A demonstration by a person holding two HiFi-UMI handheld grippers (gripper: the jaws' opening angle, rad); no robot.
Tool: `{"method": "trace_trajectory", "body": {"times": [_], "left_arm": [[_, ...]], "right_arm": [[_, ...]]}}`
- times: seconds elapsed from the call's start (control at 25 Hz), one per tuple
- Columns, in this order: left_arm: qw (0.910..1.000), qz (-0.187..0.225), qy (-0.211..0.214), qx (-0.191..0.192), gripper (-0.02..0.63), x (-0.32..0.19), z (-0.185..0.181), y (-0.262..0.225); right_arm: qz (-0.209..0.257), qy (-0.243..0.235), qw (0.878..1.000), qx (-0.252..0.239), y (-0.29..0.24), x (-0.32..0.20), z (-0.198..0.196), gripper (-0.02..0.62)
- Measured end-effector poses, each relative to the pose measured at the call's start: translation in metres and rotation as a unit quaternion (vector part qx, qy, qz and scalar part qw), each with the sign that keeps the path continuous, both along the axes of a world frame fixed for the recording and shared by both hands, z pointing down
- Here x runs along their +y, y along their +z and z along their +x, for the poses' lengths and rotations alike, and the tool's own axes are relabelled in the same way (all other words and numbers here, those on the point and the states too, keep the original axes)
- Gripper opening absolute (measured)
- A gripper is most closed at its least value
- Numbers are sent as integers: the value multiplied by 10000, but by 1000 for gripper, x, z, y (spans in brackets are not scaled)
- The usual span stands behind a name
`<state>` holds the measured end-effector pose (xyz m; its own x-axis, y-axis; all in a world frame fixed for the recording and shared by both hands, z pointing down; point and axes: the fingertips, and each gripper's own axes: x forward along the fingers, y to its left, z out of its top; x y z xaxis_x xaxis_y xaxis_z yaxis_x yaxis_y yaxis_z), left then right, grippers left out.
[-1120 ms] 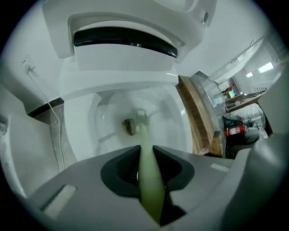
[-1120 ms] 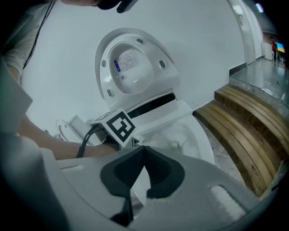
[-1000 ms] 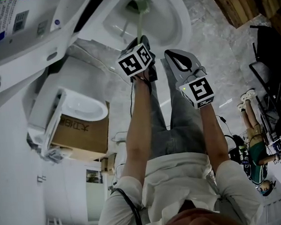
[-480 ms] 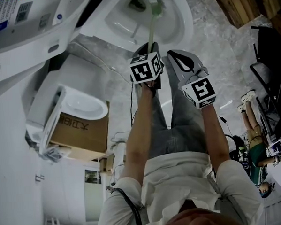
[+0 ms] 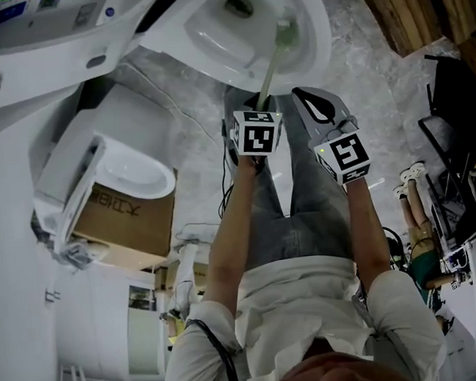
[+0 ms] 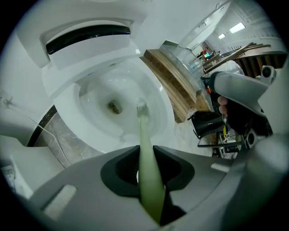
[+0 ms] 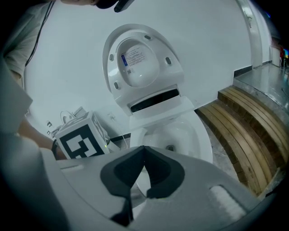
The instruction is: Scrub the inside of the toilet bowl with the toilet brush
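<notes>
Left gripper [image 6: 145, 153] clamps toilet brush [image 6: 143, 128], bristles in bowl [image 6: 92, 97] (right gripper [image 7: 143, 151] closed)

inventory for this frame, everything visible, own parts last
toilet bowl: 1, white, ahead of both grippers
toilet lid: 1, white, raised behind the bowl
toilet brush: 1, pale green, head inside the bowl, handle in left gripper
wooden steps: 1 set, brown, right of toilet
cardboard box: 1, brown, left
white fixture: 1, on the box
bystander: 1, green top, far right
left gripper: 1, grey, shut on toilet brush
right gripper: 1, grey, shut, empty
</notes>
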<state>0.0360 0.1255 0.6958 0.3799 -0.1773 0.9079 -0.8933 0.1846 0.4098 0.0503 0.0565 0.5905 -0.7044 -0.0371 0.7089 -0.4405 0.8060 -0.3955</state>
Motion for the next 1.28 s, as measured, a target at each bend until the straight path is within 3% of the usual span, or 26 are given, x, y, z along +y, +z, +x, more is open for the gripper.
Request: {"method": "trace_trajectory", "body": {"times": [0.16,0.44,1.28], "left_arm": [[9998,-117,38,-144,101,10,0,-1],[9955,-455,22,-831,100,30,-10,5],[9887,-659,-740,-1122,101,-5,-17,42]], "right_arm": [[-12,-192,9998,74,2,3,5,2],[-12,-460,9989,71,2,2,10,3],[-110,-1121,9936,74,13,-10,18,2]]}}
